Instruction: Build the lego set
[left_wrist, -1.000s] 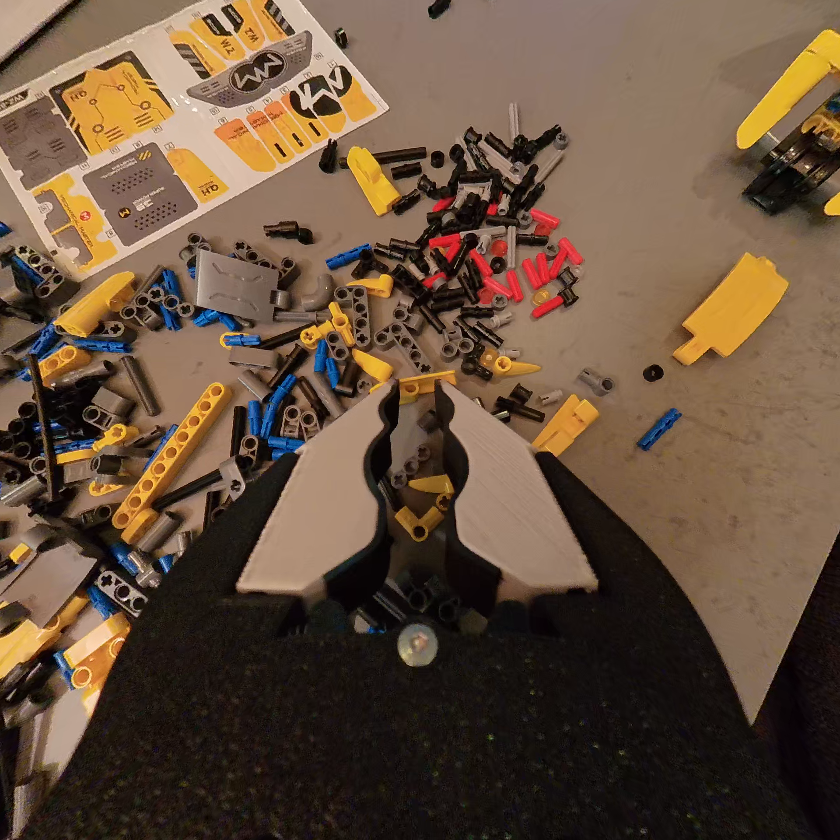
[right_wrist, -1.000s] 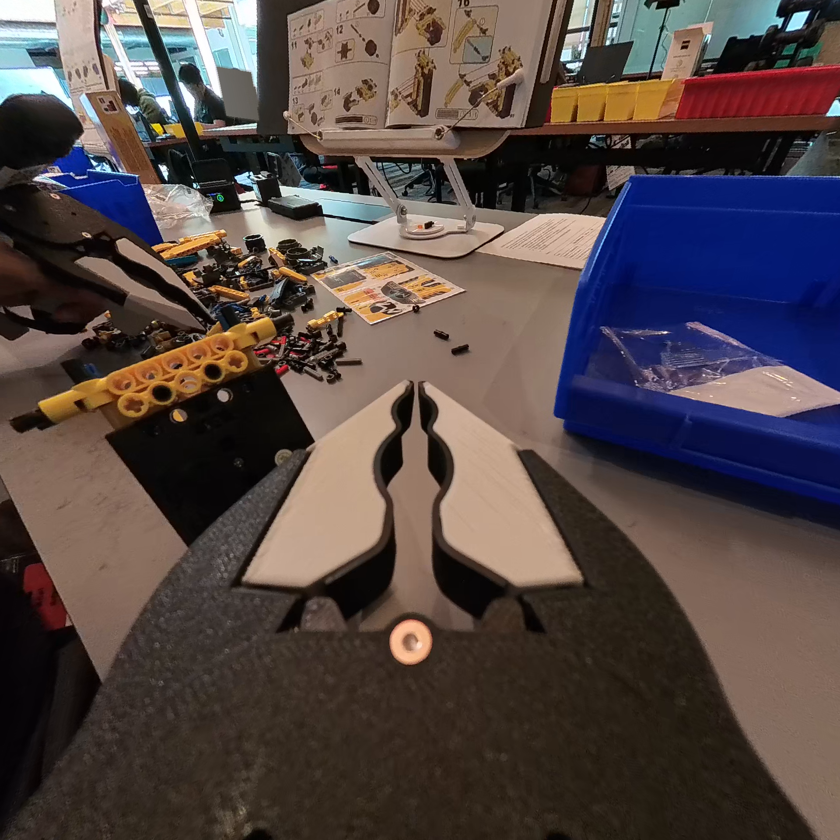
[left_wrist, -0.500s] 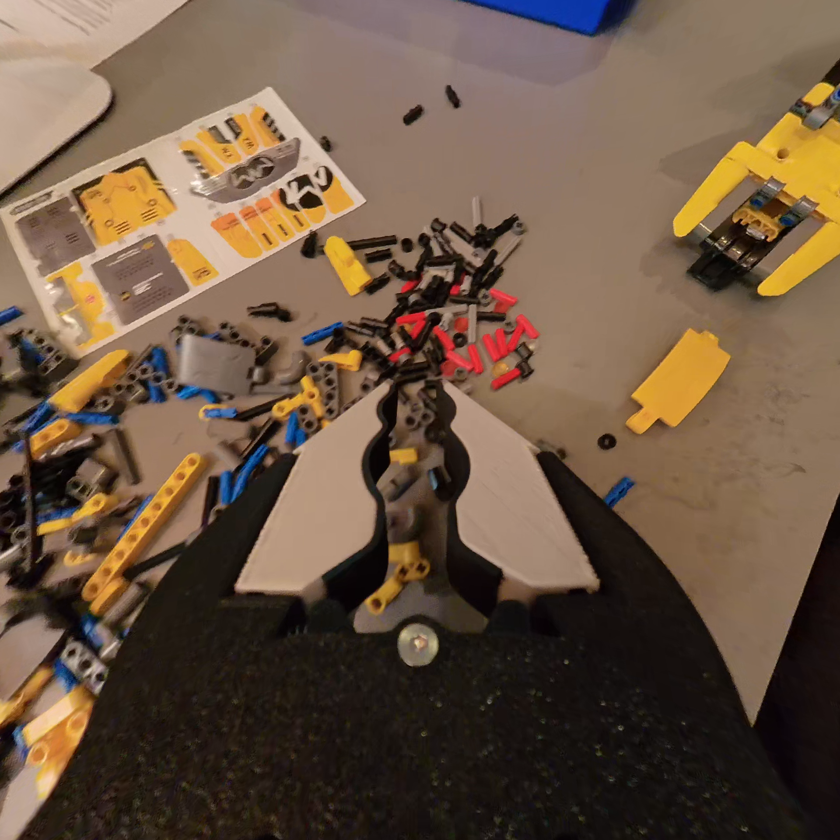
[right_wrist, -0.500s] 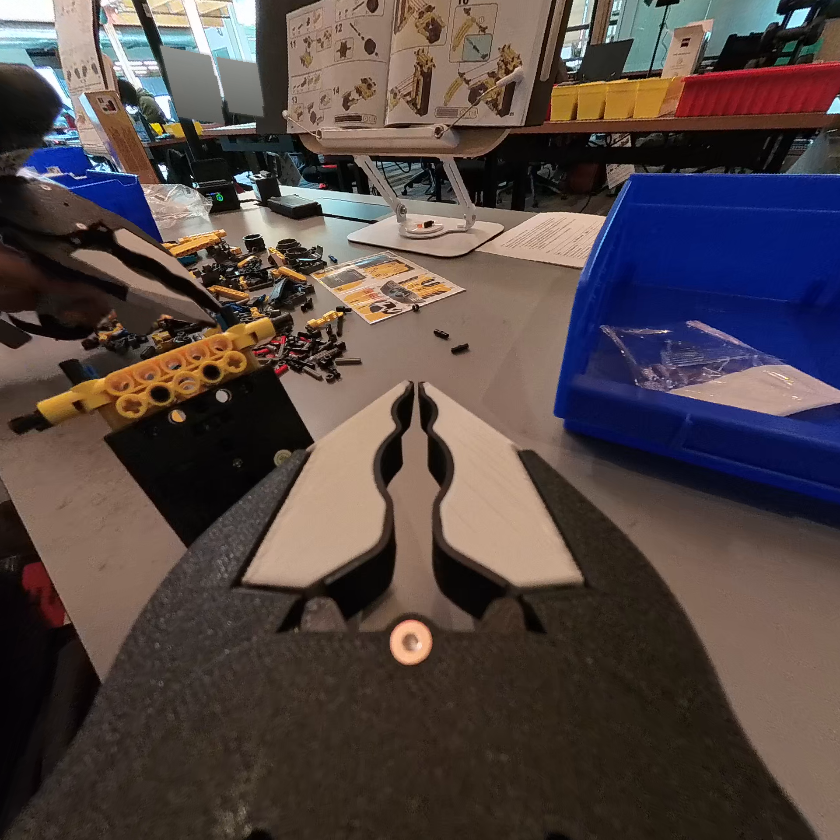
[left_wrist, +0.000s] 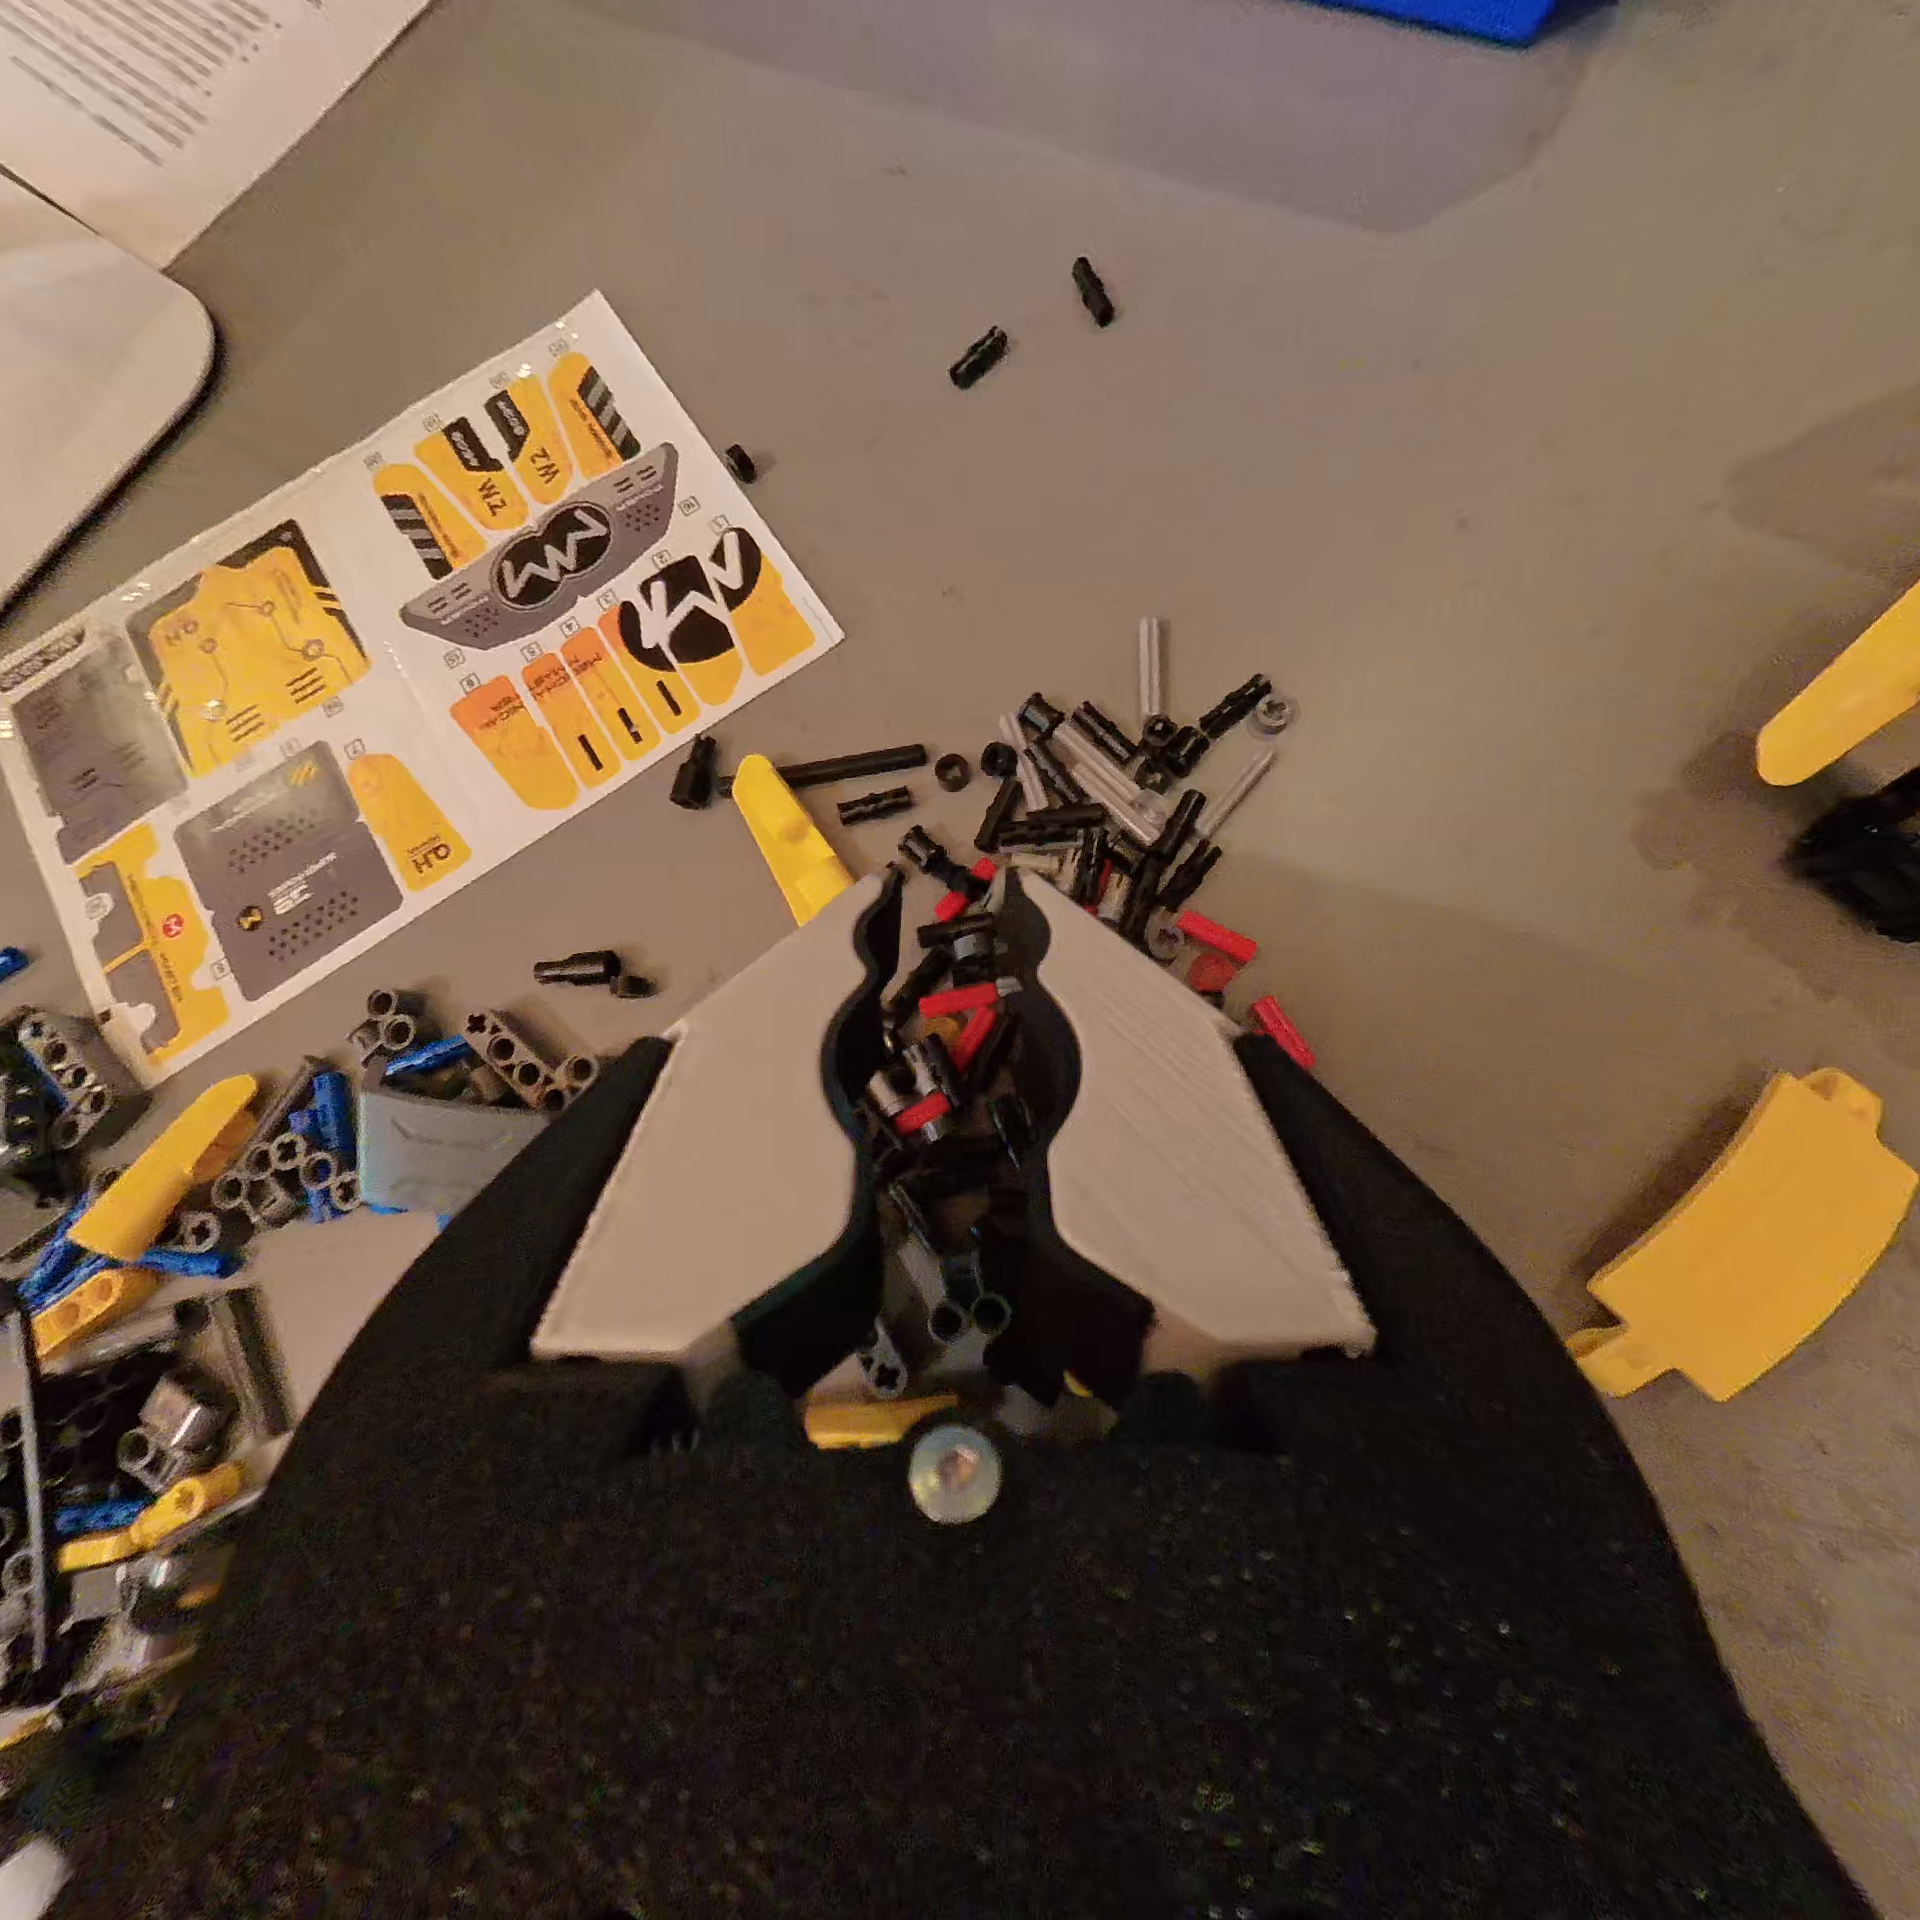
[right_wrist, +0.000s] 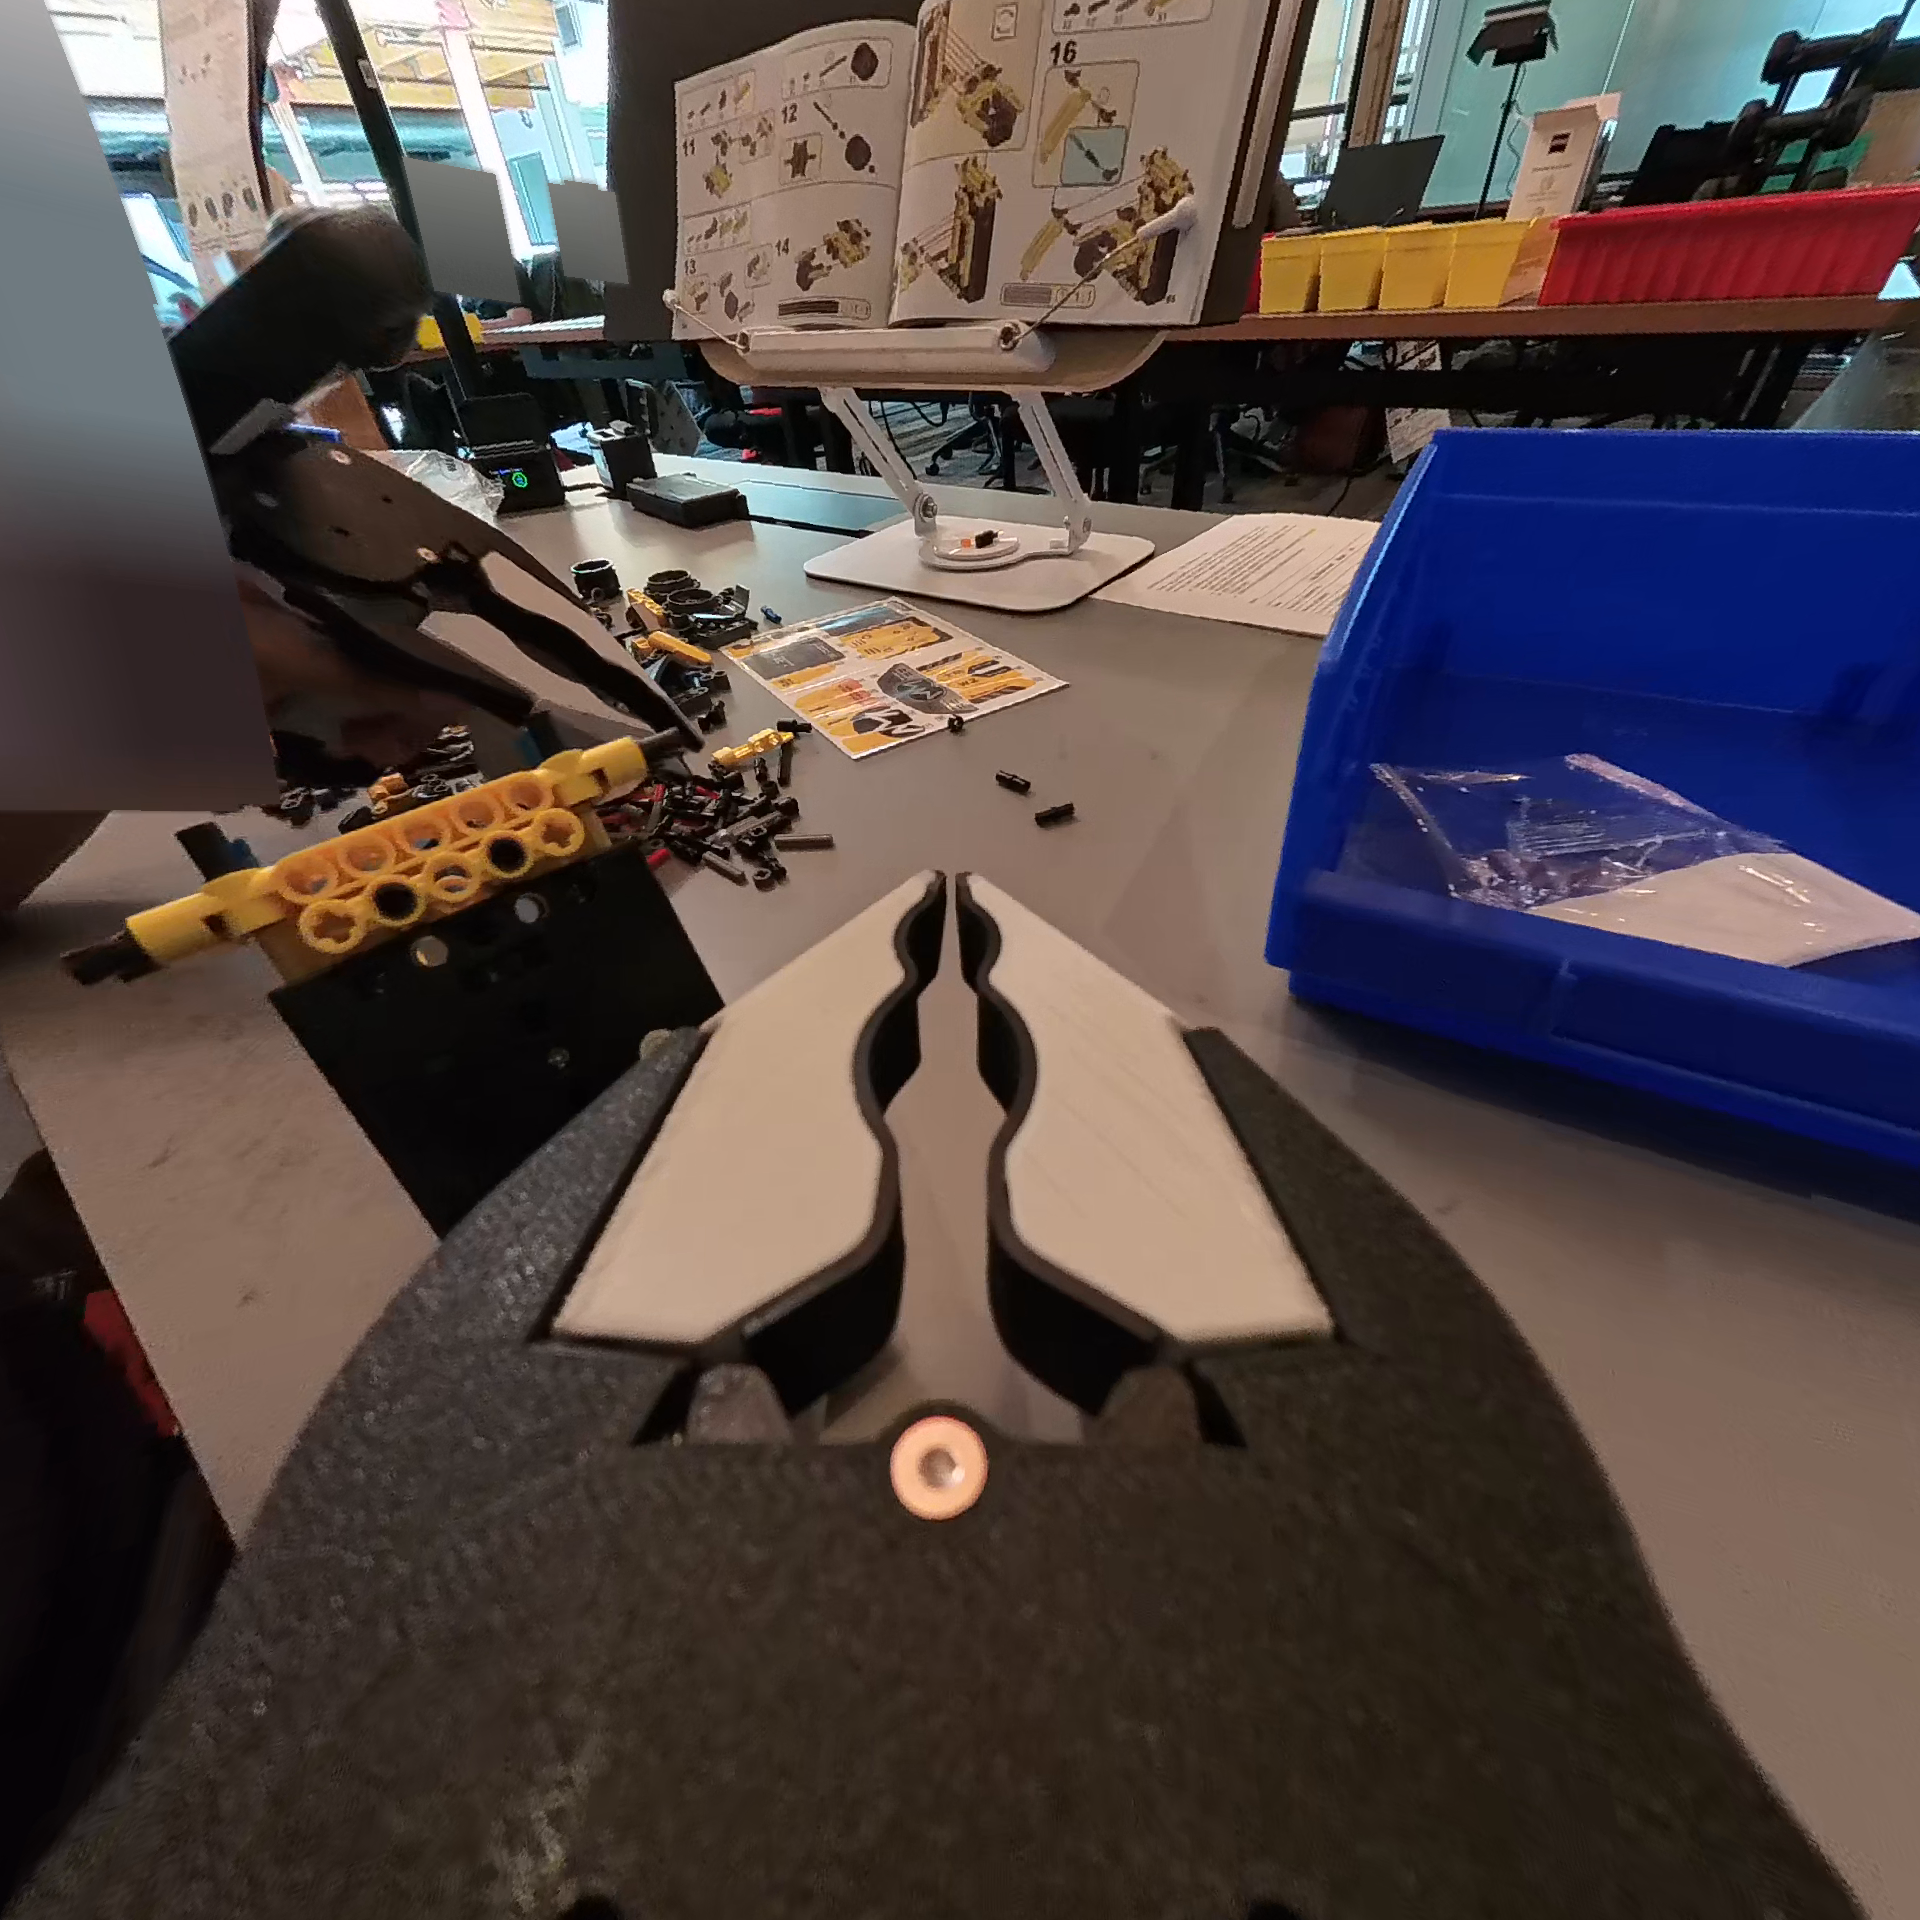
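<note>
The left hand-held gripper (left_wrist: 943, 894), two pale ribbed fingers with wavy black inner edges set in a coarse black body, hangs at the centre of the left wrist view with a narrow gap between its tips and nothing gripped; it sits just above a heap of small black, red and grey connector pins (left_wrist: 1101, 821) on the matte grey bench (left_wrist: 1351, 520). A tapered yellow piece (left_wrist: 781, 844) lies just left of the tips, and a glossy sticker sheet (left_wrist: 416, 665) in yellow, grey and black lies flat in the upper left. A curved yellow panel (left_wrist: 1756, 1247) rests apart at the right edge, and blue, grey and yellow beams (left_wrist: 281, 1164) are heaped at the left. The gripper body hides whatever lies below it. The right hand-held gripper (right_wrist: 951, 883), of the same make, has its tips nearly touching and holds nothing, low over bare bench at the centre of the right wrist view. That view alone shows a yellow holed beam assembly (right_wrist: 416, 862) on a black block at the left, a blue plastic bin (right_wrist: 1621, 790) holding a crinkled clear bag (right_wrist: 1558, 842) at the right, and an open instruction booklet (right_wrist: 935, 177) on a white stand (right_wrist: 977, 520) at the top.
</note>
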